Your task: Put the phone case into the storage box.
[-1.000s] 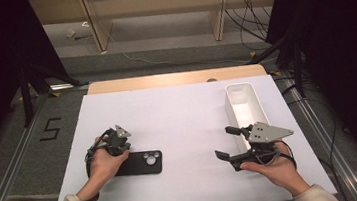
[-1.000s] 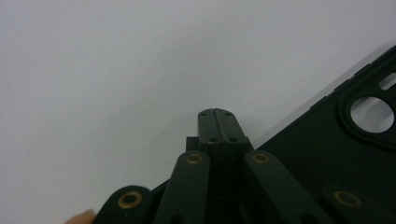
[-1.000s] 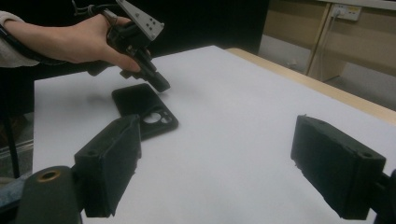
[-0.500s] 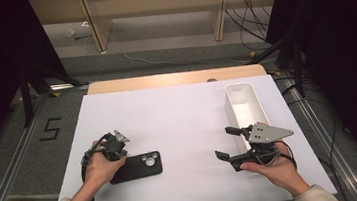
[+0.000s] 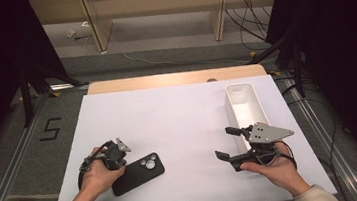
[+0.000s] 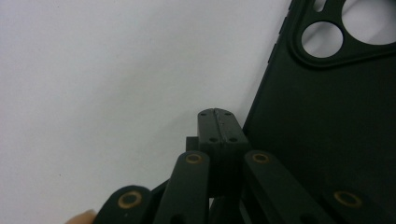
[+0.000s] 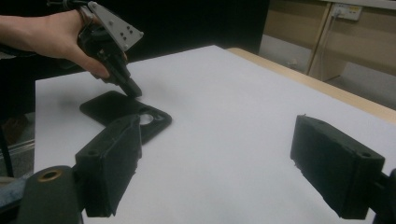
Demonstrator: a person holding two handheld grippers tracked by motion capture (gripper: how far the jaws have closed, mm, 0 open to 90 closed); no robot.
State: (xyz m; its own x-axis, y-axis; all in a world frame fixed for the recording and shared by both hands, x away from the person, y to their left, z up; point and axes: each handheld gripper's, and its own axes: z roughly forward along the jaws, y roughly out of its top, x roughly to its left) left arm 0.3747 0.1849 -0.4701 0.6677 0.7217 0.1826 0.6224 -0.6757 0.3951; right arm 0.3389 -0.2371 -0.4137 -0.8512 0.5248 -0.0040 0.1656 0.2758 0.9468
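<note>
A black phone case lies flat and skewed on the white table, camera cut-outs toward the right. My left gripper is shut with nothing between its jaws. Its tip points down at the case's upper-left edge. In the left gripper view the joined jaws sit just beside the long edge of the case; contact is unclear. My right gripper is held open above the table at the right, pointing left toward the case and the left gripper. The right gripper holds nothing.
A long white bin stands at the table's right side, just behind the right gripper. A wooden strip runs along the table's far edge, with floor cables and dark stands beyond.
The left hand has drawn back toward the near edge with its shut gripper. The phone case has turned from level to skewed, its left end now nearer. The right gripper has stayed put.
</note>
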